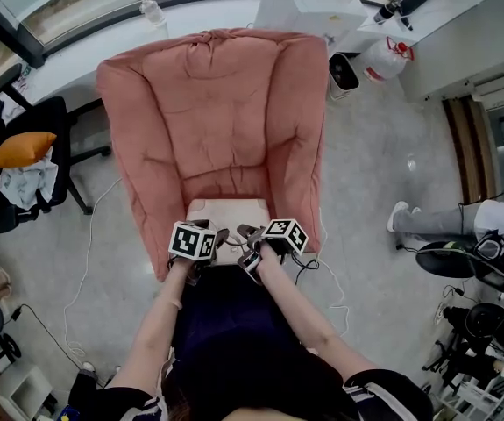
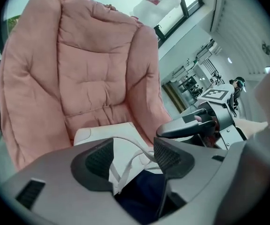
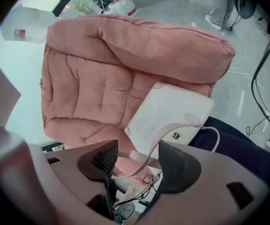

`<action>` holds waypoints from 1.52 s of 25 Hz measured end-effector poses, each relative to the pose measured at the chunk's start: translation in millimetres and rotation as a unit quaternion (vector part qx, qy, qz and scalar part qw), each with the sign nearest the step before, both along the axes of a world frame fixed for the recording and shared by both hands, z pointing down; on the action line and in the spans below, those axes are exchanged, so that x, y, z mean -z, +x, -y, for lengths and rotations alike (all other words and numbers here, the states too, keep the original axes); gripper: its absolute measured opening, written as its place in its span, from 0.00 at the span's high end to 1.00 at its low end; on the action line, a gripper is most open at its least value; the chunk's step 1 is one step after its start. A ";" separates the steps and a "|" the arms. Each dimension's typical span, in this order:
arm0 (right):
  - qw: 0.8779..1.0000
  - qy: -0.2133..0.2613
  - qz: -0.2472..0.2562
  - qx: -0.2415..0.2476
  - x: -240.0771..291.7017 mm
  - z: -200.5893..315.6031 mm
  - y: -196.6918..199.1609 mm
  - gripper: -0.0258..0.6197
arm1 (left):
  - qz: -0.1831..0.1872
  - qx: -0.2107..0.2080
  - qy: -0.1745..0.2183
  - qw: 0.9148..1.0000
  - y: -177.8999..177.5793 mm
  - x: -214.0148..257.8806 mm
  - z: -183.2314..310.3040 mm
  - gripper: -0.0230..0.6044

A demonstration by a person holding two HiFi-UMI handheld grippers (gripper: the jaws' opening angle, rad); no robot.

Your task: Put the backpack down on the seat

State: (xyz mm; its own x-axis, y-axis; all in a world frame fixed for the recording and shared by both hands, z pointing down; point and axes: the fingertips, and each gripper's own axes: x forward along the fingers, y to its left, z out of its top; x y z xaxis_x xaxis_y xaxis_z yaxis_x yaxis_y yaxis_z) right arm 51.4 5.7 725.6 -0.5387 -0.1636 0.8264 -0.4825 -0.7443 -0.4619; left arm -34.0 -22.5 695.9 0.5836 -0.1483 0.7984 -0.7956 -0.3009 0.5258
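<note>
Armchair of pink padded fabric (image 1: 208, 112) fills the far middle. White-and-navy fabric backpack (image 1: 228, 210) has its white panel lying on the near edge of the seat; its navy part extends nearward, apparently past the seat front. Left gripper (image 2: 134, 159) and right gripper (image 3: 137, 161) sit side by side just near of the panel, each with its jaws drawn in on a white webbing strap (image 3: 164, 135). Risk, as judged: letting go here could let the unsupported navy part drag the backpack off the near edge; a slack strap looped round a jaw could snag and pull it back.
</note>
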 end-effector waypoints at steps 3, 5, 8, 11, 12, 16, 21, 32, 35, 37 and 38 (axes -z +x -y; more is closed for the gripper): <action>1.000 0.009 0.005 -0.005 7.2 12.2 -5.3 0.55 | -0.007 -0.009 0.004 1.000 -1.3 3.4 3.6 0.53; 1.000 0.018 0.008 -0.007 12.9 19.8 -6.7 0.55 | -0.013 -0.012 0.002 1.000 -3.2 5.1 5.7 0.53; 1.000 0.020 0.012 0.000 16.5 19.3 -7.8 0.55 | -0.020 -0.032 -0.004 0.999 -4.4 10.0 5.7 0.53; 0.999 0.021 0.014 0.031 19.3 18.1 -9.2 0.55 | -0.038 -0.056 -0.010 0.998 -5.1 17.9 15.1 0.53; 0.999 0.027 0.013 0.040 21.7 20.2 -8.9 0.55 | -0.043 -0.058 -0.013 0.997 -6.1 19.8 19.4 0.53; 0.998 0.054 0.020 0.031 39.9 36.7 -6.3 0.55 | -0.041 -0.057 -0.006 0.998 -9.9 25.4 29.8 0.53; 0.993 0.107 0.003 0.047 54.9 49.5 5.0 0.55 | -0.021 -0.047 0.048 0.998 -0.6 35.8 27.4 0.55; 0.879 0.421 -0.134 0.179 130.4 34.1 25.3 0.91 | 0.061 0.040 0.291 0.954 3.7 105.5 14.5 0.92; 0.844 0.483 -0.137 0.186 161.1 28.0 23.5 0.91 | 0.069 0.069 0.339 0.936 9.0 129.3 3.1 0.93; 0.819 0.516 -0.154 0.198 180.4 25.3 25.7 0.91 | 0.076 0.086 0.374 0.920 11.2 147.7 -4.7 0.93; 0.805 0.532 -0.166 0.204 189.2 23.9 27.7 0.91 | 0.082 0.090 0.393 0.911 12.6 157.5 -8.8 0.93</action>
